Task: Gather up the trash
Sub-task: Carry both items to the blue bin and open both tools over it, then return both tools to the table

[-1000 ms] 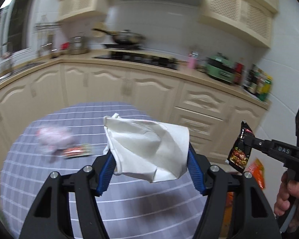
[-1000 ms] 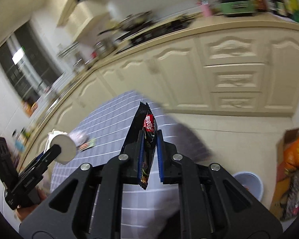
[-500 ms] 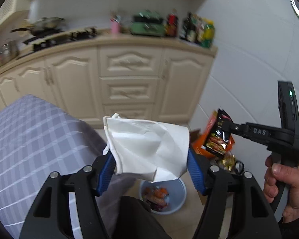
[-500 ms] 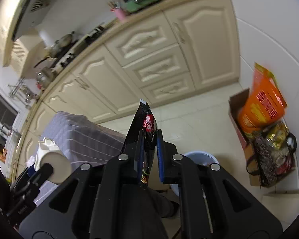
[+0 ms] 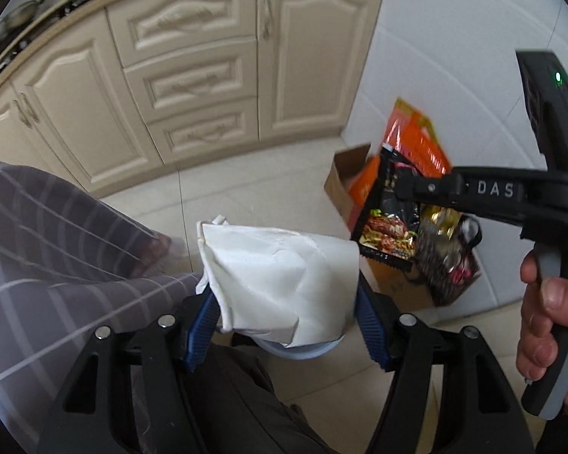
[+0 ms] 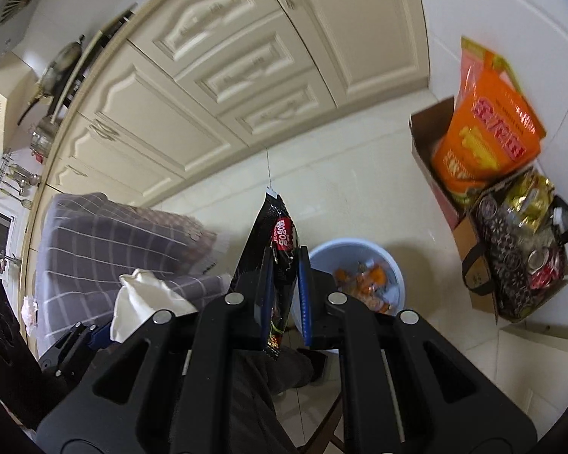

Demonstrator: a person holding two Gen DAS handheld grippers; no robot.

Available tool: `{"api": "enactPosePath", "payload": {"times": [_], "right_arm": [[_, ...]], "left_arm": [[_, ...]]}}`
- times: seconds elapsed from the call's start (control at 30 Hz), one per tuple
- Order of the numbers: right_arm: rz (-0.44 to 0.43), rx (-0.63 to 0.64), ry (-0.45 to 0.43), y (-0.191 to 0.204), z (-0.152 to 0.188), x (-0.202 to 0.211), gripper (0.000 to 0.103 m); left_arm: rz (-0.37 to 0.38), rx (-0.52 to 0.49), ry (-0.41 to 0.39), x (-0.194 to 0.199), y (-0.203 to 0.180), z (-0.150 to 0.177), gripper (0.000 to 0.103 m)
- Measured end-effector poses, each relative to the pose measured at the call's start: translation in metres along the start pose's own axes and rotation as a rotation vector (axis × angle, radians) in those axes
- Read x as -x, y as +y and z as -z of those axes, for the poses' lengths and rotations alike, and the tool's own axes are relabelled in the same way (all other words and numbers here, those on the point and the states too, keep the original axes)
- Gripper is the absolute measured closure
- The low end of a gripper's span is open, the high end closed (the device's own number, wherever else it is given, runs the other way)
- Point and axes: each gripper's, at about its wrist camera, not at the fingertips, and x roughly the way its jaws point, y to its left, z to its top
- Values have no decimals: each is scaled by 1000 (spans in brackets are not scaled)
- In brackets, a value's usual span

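Two pieces of trash are being carried, one per gripper. From the left wrist view, the left gripper is clasping a crumpled white paper between its blue pads, jaws standing fairly wide because the wad is bulky. It is looking light, soft and crushable, so it is likely holding by squeeze alone and could be slipping if the pads ease; gripping across its thick middle seems safest. Beyond it the right gripper is pinching a black snack wrapper, with a hand around its handle. Only the rim of the blue bin is showing under the paper.

From the right wrist view, the right gripper is clenching tight on that snack wrapper, which is hanging edge-on: thin, slick film, probably weightless and floppy, best pinched well in from the edge. The blue bin, already holding scraps, is sitting on the floor just beyond the fingertips.
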Motion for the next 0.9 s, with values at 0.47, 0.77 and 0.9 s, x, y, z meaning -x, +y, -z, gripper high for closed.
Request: {"api": "enactPosePath", "payload": {"times": [0.47, 0.77, 0.9], "right_arm": [[15, -116, 22, -26, 7, -16, 8], [39, -86, -35, 0, 5, 8, 6], [23, -51, -72, 21, 4, 26, 6]], "left_arm": [[29, -29, 99, -32, 2, -4, 13], [5, -4, -49, 34, 10, -10, 12], [2, -1, -125, 69, 14, -12, 12]]}}
